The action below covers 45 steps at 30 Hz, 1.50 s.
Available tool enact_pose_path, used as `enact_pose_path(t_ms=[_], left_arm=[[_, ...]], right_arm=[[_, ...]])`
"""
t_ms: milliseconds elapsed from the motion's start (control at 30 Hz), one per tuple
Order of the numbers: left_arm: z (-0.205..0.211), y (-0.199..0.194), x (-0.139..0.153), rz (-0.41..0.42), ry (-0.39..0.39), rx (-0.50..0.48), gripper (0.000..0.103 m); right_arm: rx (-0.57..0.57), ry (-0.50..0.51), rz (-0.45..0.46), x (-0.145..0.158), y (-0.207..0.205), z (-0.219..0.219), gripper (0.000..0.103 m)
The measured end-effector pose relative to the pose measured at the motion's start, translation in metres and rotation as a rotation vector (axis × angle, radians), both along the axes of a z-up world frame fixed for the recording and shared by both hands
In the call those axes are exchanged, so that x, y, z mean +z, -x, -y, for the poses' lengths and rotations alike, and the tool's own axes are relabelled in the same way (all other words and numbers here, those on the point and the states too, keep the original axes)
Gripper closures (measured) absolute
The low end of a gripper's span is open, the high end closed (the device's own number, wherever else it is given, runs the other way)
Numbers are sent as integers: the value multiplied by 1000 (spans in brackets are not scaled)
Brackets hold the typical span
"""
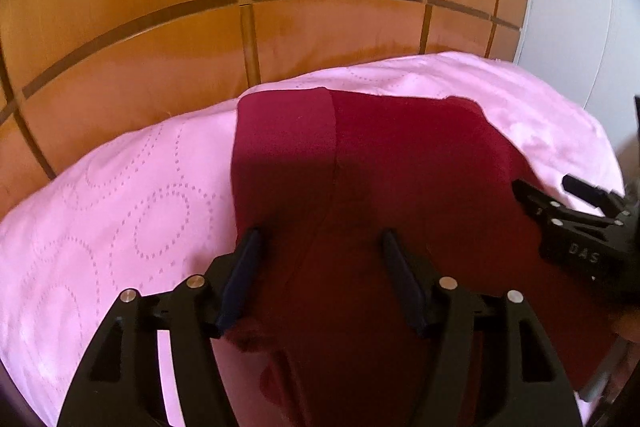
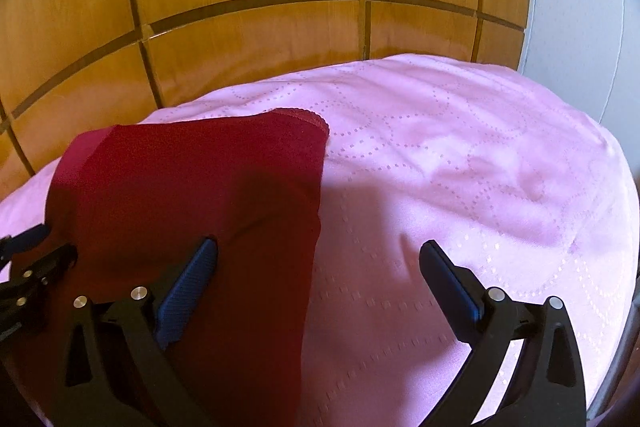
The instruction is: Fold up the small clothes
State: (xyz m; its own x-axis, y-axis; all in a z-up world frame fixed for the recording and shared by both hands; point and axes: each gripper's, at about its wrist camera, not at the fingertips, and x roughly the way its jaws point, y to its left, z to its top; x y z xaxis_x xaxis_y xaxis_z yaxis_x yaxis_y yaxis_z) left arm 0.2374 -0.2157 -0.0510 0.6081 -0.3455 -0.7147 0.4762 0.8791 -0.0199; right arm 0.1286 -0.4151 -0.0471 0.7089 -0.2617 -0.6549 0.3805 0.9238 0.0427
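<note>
A dark red garment (image 1: pixel 400 155) lies spread flat on a pink quilted cover (image 1: pixel 120 207); a seam runs down its length. My left gripper (image 1: pixel 320 234) hovers over the garment's near left part, open, with cloth below its fingers but nothing pinched. A little fabric bunches under its left finger. In the right wrist view the garment (image 2: pixel 180 179) fills the left half, with a scalloped hem at its far corner. My right gripper (image 2: pixel 318 245) is wide open and straddles the garment's right edge; one finger is over the red cloth, the other over the pink cover (image 2: pixel 460 167).
Wooden panelling (image 1: pixel 160 7) with dark grooves rises directly behind the cover. A white wall (image 1: pixel 572 7) stands at the far right. The right gripper (image 1: pixel 543 183) shows at the left wrist view's right edge, and the left gripper (image 2: pixel 54 241) at the right wrist view's left edge.
</note>
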Motion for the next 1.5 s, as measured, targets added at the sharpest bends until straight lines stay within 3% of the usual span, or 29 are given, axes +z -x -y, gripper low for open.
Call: enact_pose_path(t_ms=[33,67,267,433,600,867,1067,1167,1500], left_arm=[[-5,4,3,-5,14,12,17],[-6,5,5,-9,21,25,11],[-43,44,3,-64,168,59,6],[-59,80,9,-30,228,99,2],[-64,108,21,27,203,131,2],[-75,132,25,14,163,192,2],[-78,146,20,3,38,310,2],[-77,156,19,13,-10,322,2],[-82,174,22,8,-15,323,2]], right_arm=[[0,-1,2,2,1,1,4],[0,10,4,6,5,-1,4],[3,44,13,28,40,-17,4],[14,-3,22,42,72,-30,4],[16,-44,30,51,102,-43,4],[43,-60,35,51,142,-62,4],[84,-40,26,46,162,-82,4],[88,-31,45,44,174,-89,4],[54,-22,88,38,204,-94,4]])
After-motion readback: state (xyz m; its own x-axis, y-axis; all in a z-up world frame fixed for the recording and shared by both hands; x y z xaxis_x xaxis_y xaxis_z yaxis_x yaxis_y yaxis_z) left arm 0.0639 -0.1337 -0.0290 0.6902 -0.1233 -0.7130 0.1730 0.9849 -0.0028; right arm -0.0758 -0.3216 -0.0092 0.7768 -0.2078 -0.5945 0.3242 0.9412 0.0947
